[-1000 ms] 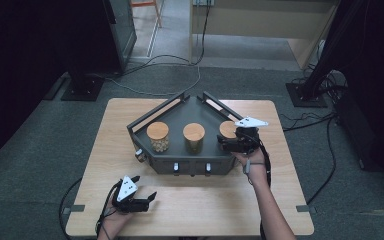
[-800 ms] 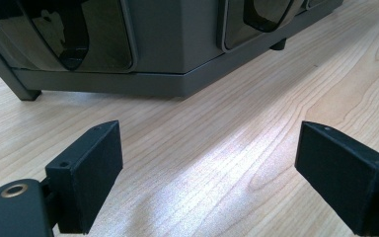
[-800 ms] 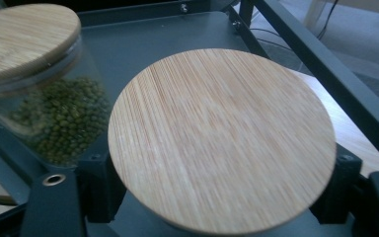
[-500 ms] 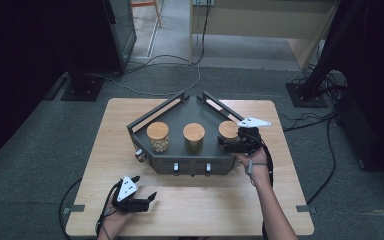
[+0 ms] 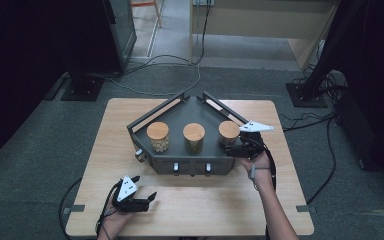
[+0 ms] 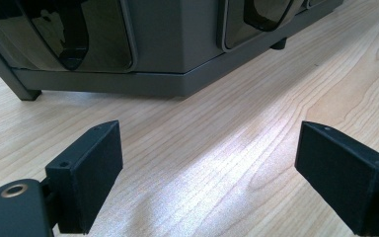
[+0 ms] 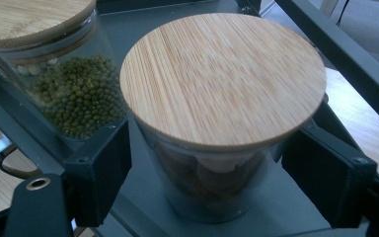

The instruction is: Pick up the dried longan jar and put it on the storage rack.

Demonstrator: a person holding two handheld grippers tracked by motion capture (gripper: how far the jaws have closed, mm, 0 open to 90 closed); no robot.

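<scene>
A dark five-sided tray [image 5: 145, 122] on the wooden table holds three glass jars with bamboo lids. My right gripper [image 5: 225, 147] reaches in from the tray's right side around the right jar [image 5: 228, 131]. In the right gripper view its jaws have just been opening. That jar [image 7: 222, 74], with brownish contents, stands between the pads [image 7: 103, 168], which sit slightly off the glass. Next to it is the jar of green beans [image 7: 74, 98]. My left gripper [image 5: 145, 187] rests on the table near the front left, open with nothing in it [image 6: 207, 168], facing the tray's base [image 6: 177, 44].
The middle jar [image 5: 194, 137] and the left jar [image 5: 159, 136] stand in a row on the tray. Small knobs [image 5: 176, 166] line the tray's front face. Bare wood [image 5: 205, 205] stretches along the table's near side. Cables [image 5: 170, 65] and stand bases lie on the floor beyond.
The right gripper has shifted slightly toward the near side beside the right jar. The left hand and its gripper have kept still.
</scene>
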